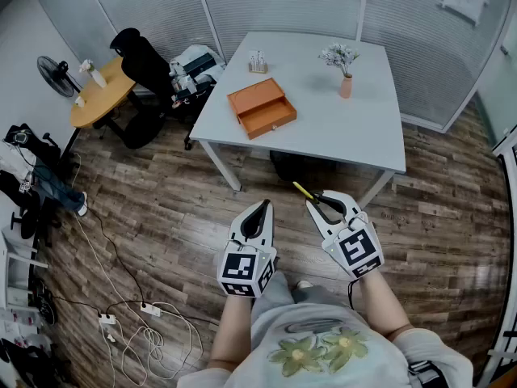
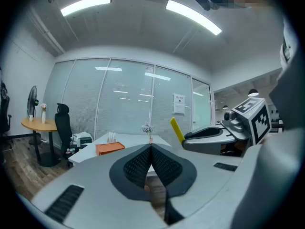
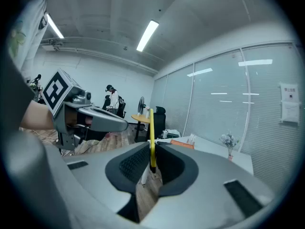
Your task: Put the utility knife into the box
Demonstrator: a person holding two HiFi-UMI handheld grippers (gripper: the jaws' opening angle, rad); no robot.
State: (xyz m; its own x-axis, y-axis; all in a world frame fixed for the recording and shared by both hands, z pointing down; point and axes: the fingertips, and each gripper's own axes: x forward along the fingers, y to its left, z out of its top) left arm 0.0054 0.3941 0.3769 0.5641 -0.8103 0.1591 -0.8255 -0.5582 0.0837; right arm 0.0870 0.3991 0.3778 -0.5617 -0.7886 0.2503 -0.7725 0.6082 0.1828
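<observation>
Right tool (image 1: 319, 203) clenches the utility knife (image 1: 302, 190) for carrying, well short of the box (image 1: 261, 107); left tool (image 1: 260, 210) sits pinched together, empty.

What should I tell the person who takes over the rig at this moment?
Left gripper: shut, empty.
Right gripper: shut on the yellow knife, held over the floor, short of the table.
Box: orange, on the table, drawer open.
Done: the knife is in hand.
Left: step to the table and put the knife in the box.
</observation>
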